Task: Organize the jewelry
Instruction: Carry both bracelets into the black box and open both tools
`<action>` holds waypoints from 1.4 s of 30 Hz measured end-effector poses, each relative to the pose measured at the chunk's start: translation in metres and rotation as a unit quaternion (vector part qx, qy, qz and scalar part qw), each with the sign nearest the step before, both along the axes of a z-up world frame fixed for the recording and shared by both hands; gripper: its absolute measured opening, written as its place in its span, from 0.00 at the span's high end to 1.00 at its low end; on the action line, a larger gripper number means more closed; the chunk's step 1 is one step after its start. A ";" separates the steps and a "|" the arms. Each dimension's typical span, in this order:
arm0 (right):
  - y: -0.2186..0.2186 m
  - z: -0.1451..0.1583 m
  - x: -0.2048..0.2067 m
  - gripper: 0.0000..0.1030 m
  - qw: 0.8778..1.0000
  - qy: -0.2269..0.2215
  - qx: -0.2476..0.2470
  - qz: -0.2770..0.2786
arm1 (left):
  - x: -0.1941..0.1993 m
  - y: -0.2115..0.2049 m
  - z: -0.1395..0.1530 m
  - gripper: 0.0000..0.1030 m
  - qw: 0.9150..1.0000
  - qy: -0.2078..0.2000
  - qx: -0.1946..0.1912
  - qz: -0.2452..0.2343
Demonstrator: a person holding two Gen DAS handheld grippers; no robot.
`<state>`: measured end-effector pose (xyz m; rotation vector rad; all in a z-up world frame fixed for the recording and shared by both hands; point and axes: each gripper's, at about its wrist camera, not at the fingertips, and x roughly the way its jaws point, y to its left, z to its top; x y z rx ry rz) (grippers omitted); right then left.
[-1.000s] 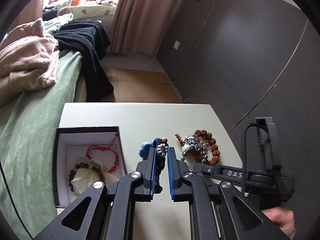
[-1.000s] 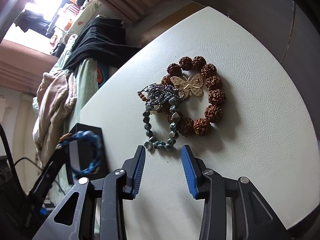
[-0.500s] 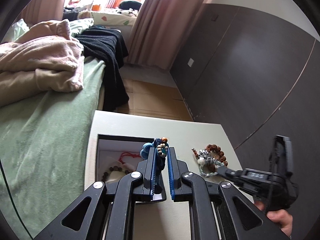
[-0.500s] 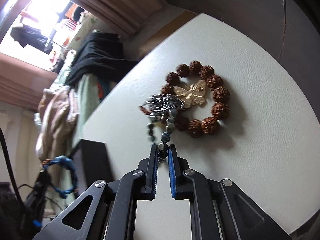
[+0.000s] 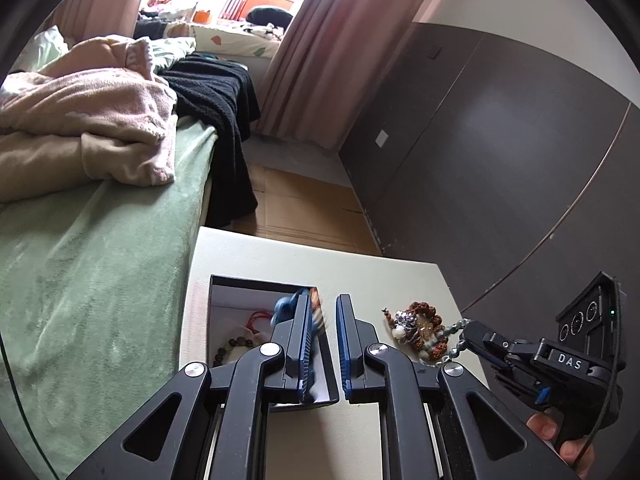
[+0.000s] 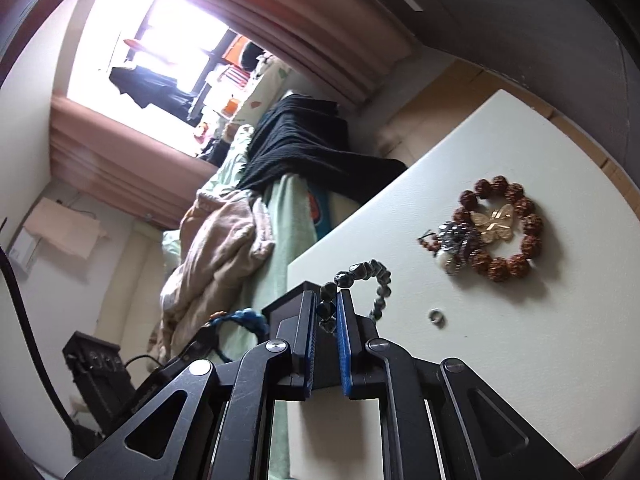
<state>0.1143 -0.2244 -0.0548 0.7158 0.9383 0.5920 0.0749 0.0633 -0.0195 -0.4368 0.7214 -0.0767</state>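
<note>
Nearest the left camera, the left hand-held gripper [image 5: 323,336] is hovering over the black jewelry box [image 5: 256,322], its jaws parting a little, and the blue bracelet [image 5: 289,307] is lying blurred against the inner face of the left pad, apparently slipping loose; whether the pads are still pressing it I cannot tell. The box is sitting on the desk [image 5: 372,280] at its bed-side edge, and a dark beaded bracelet [image 5: 234,350] and a red cord bracelet [image 5: 259,317] are already lying inside it. The step in hand looks like dropping the blue one in. The next move calls for clearing the gripper away from the box so the second piece can follow.

The right hand-held gripper [image 6: 325,312] is pinching the grey beaded bracelet [image 6: 362,280] by a few beads, its jaws nearly together. The loop is arching up and to the right of the pads and hanging clear of the desk, its long axis running roughly along the gripper's pointing line. It needs carrying across to the box.

Farther out, the brown beaded bracelet [image 6: 500,228] is lying flat as a ring on the desk, with a gold butterfly piece [image 6: 496,222] resting inside it and a silver tangle [image 6: 454,240] touching its near-left side. A small ring [image 6: 437,317] is lying alone nearer the gripper.
</note>
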 end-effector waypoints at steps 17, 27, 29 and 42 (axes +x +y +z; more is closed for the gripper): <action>0.078 0.018 -0.009 0.89 0.993 -0.051 0.005 0.105 | -0.007 0.044 0.005 0.32 0.996 -0.019 -0.021 0.085; 0.116 0.002 -0.005 0.89 0.990 -0.034 -0.020 0.133 | -0.011 0.075 0.005 0.32 0.991 -0.020 -0.051 0.121; 0.122 -0.002 -0.003 0.89 0.990 -0.030 -0.031 0.131 | -0.011 0.077 0.005 0.32 0.991 -0.022 -0.055 0.123; 0.116 -0.005 0.004 0.43 0.991 -0.029 -0.053 0.123 | -0.004 0.065 0.004 0.32 0.993 -0.019 -0.045 0.109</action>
